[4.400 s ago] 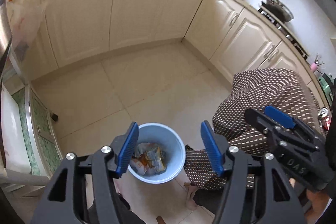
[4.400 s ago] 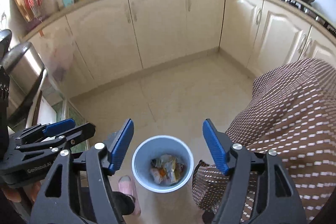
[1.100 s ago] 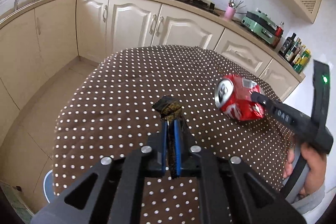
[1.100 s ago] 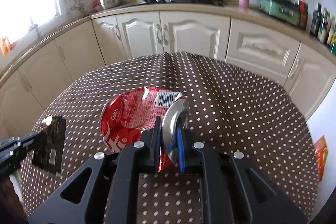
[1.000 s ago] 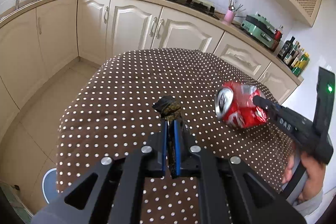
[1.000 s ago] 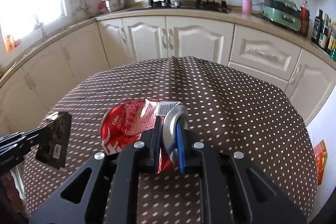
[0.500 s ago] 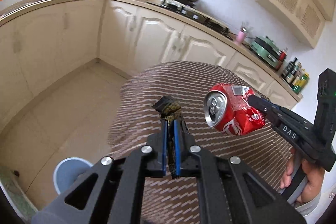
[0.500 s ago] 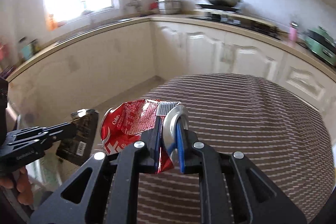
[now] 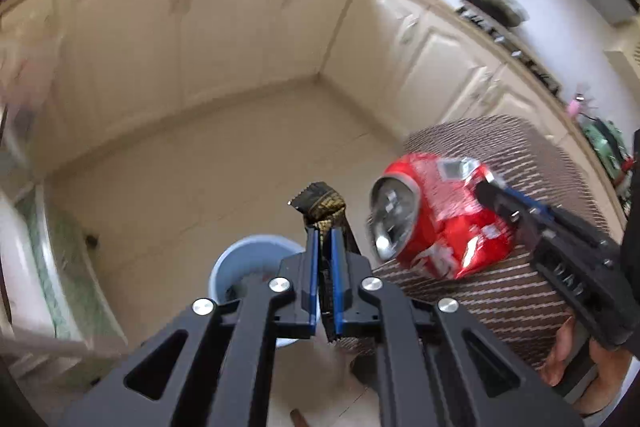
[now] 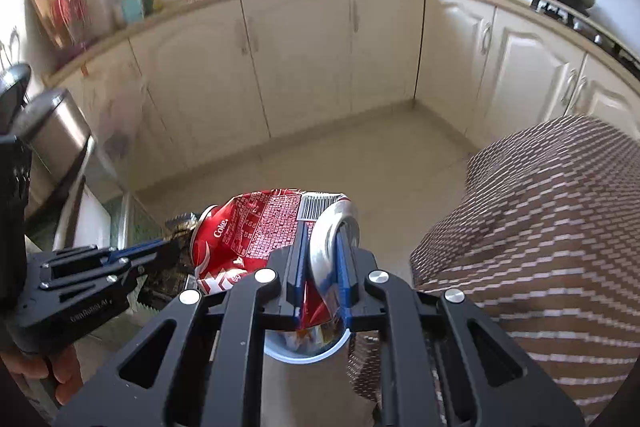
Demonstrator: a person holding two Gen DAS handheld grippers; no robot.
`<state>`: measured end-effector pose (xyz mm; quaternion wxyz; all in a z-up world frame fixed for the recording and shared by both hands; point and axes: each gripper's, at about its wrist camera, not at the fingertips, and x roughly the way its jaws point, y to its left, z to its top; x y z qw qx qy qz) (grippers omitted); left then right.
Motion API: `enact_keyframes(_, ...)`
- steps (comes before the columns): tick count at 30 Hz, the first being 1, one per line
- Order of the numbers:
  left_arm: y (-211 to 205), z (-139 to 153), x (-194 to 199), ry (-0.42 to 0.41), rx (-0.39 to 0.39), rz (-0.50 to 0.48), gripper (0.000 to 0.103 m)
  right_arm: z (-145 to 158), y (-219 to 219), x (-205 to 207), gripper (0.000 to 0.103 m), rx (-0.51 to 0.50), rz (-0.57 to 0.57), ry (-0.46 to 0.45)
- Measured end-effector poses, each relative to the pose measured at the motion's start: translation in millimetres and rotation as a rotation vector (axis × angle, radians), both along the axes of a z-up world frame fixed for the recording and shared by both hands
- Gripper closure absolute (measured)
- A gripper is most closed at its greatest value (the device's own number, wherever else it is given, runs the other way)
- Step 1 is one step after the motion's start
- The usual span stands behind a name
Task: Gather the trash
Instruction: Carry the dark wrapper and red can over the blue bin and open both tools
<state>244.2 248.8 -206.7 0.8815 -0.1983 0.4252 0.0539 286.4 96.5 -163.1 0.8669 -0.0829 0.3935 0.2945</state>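
My left gripper (image 9: 325,239) is shut on a dark, gold-patterned wrapper (image 9: 322,205), which sticks up past the blue pads. Below it on the floor stands the light blue bin (image 9: 244,263), partly hidden by the fingers. My right gripper (image 10: 322,247) is shut on a crushed red cola can (image 10: 256,231), gripping it at its silver end. In the left wrist view the cola can (image 9: 436,215) hangs to the right of the wrapper. Under the right gripper the bin (image 10: 308,347) shows with wrappers inside. The left gripper (image 10: 160,255) appears at the left of the right wrist view.
A table under a brown dotted cloth (image 10: 552,227) stands right of the bin, its edge close by. Cream cabinets (image 10: 304,67) line the far walls, with tiled floor (image 9: 208,163) between. A steel appliance (image 10: 52,135) sits at the left. A hand (image 9: 576,367) holds the right gripper.
Both grippers have swung left off the table and dipped toward the floor, still holding the wrapper and the can. The bin now lies right beneath them; the table has slid to the right.
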Motion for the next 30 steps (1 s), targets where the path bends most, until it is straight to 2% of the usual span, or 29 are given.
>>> enact_keyframes(4,22,-46,12,0.082,-0.047,0.021,0.097,-33,26,14,0.091,-0.067,0.011,0.032)
enact_keyframes(7,29,-78,30,0.145,-0.107,0.023,0.098,-53,29,23,0.091,-0.091,0.006,0.064)
enact_keyframes(10,29,-101,43,0.186,-0.126,0.014,0.097,-72,33,33,0.091,-0.121,0.001,0.084)
enact_keyframes(12,31,-109,50,0.195,-0.153,0.017,0.096,-82,36,37,0.091,-0.134,-0.002,0.097)
enact_keyframes(13,31,-111,55,0.196,-0.163,0.017,0.092,-88,36,40,0.091,-0.136,-0.007,0.107)
enact_keyframes(14,33,-115,54,0.196,-0.172,0.015,0.087,-92,36,42,0.091,-0.136,-0.011,0.113)
enact_keyframes(16,39,-120,55,0.198,-0.181,0.033,0.059,-102,38,44,0.091,-0.14,-0.016,0.133)
enact_keyframes(17,41,-122,56,0.199,-0.183,0.043,0.057,-107,39,45,0.091,-0.139,-0.018,0.146)
enact_keyframes(25,50,-132,49,0.218,-0.201,0.064,0.056,-135,50,47,0.09,-0.161,0.0,0.216)
enact_keyframes(30,51,-128,49,0.214,-0.205,0.065,0.056,-140,58,44,0.09,-0.159,0.006,0.231)
